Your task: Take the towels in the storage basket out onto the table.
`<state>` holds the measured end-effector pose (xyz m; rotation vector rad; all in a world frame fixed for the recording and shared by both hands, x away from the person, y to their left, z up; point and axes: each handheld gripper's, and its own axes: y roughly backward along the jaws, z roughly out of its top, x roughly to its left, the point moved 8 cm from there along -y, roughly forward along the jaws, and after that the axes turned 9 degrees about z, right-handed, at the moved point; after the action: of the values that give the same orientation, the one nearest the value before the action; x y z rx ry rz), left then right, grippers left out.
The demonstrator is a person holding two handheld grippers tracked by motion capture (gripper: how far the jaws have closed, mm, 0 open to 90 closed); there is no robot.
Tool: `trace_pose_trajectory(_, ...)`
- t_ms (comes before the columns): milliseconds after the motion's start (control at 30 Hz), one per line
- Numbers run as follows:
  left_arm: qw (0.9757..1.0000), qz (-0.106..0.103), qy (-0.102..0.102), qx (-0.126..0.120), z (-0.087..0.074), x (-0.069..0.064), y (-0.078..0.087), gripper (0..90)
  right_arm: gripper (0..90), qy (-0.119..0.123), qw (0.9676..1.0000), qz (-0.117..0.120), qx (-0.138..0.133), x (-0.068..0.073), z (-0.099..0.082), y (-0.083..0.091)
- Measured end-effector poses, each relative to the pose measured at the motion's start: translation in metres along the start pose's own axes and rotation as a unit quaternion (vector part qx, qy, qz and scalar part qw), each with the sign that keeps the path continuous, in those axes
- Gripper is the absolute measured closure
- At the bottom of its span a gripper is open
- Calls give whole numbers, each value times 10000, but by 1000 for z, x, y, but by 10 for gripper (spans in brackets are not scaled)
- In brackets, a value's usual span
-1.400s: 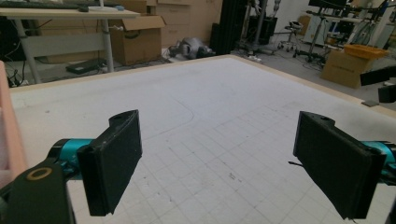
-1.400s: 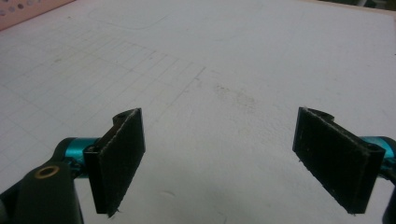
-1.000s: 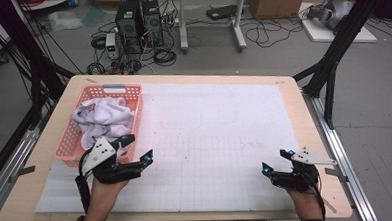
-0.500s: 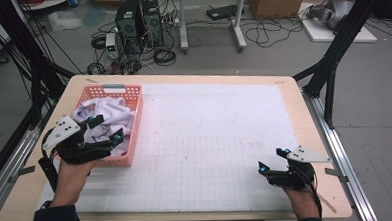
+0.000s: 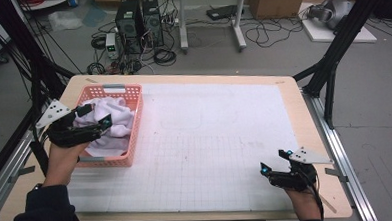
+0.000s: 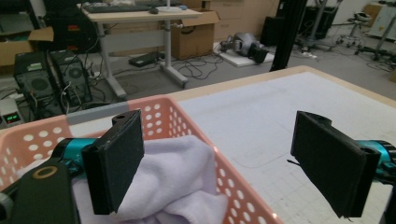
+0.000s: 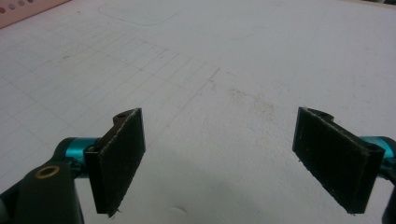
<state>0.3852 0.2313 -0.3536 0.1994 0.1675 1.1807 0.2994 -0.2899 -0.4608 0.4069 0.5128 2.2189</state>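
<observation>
Towel [image 5: 115, 125] fills the basket [image 5: 134, 124] (rim-high) beneath the spread, empty left gripper [image 5: 95, 117].

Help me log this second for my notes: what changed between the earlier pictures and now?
The left tool swung from the mat in front of the basket out to its left side and now hangs, open, over the white cloth, holding nothing. The right tool stayed low, open, near the front right corner.
</observation>
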Motion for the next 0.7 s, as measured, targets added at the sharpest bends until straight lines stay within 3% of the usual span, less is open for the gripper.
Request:
trace_pose_trajectory(100, 9998, 154, 88, 95, -4, 9, -6, 176, 155, -1, 10000, 3, 7, 0, 0, 0)
trace_pose_trajectory(200, 9994, 271, 39, 225, -10, 16, -12, 176, 155, 10, 10000, 2, 5, 0, 0, 0)
trace_pose_trajectory(400, 9964, 564, -22, 626, -23, 29, -24, 173, 155, -14, 10000, 18, 16, 1, 0, 0)
trace_pose_trajectory(467, 9943, 687, 25, 816, -28, 35, -30, 173, 155, 19, 10000, 14, 25, 0, 0, -1)
trace_pose_trajectory(567, 9887, 922, 45, 1181, -39, 43, -40, 173, 155, -28, 10000, 12, 45, 1, -1, -1)
trace_pose_trajectory(700, 9827, 1058, 0, 1519, -48, 47, -52, 184, 155, -17, 10000, 9, 59, 0, -1, -1)
